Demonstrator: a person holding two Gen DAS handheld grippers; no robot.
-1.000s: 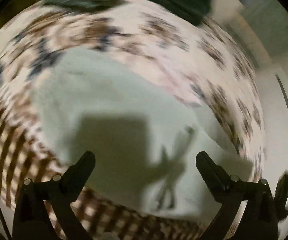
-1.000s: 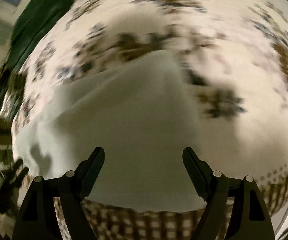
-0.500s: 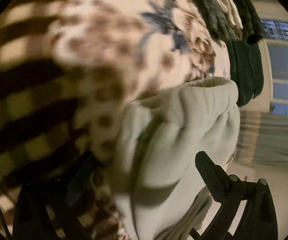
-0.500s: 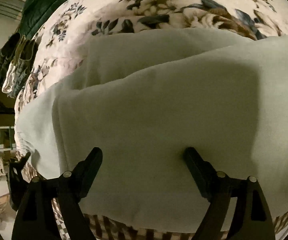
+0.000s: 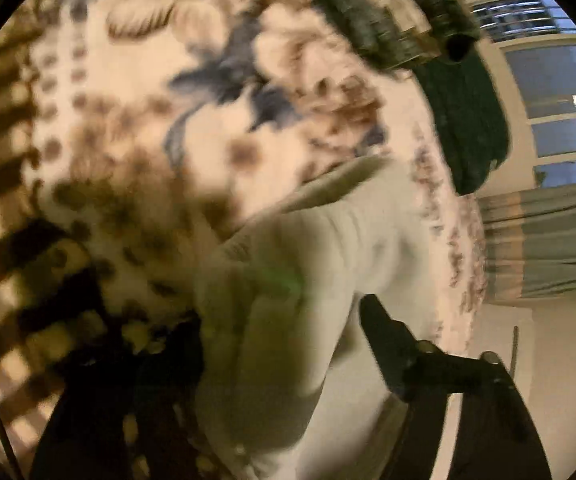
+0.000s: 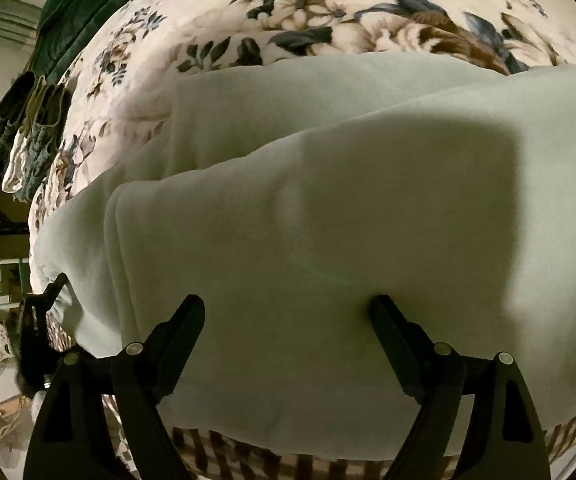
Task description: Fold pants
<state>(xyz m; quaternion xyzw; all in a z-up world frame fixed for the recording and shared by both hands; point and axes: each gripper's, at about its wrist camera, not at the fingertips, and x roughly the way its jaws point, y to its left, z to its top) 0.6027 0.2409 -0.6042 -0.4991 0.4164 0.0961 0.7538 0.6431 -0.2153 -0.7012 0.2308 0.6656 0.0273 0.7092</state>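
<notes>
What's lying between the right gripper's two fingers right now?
In the right wrist view, only the pale green pants lie there, folded in layers on the floral bedspread. The right gripper is open, its fingers resting apart on the fabric.

text: none legible | labels/brands/numbers: none | left wrist view: motion-blurred | right wrist view: sharp, only floral print on the bedspread [image 6: 328,20], no lettering
</notes>
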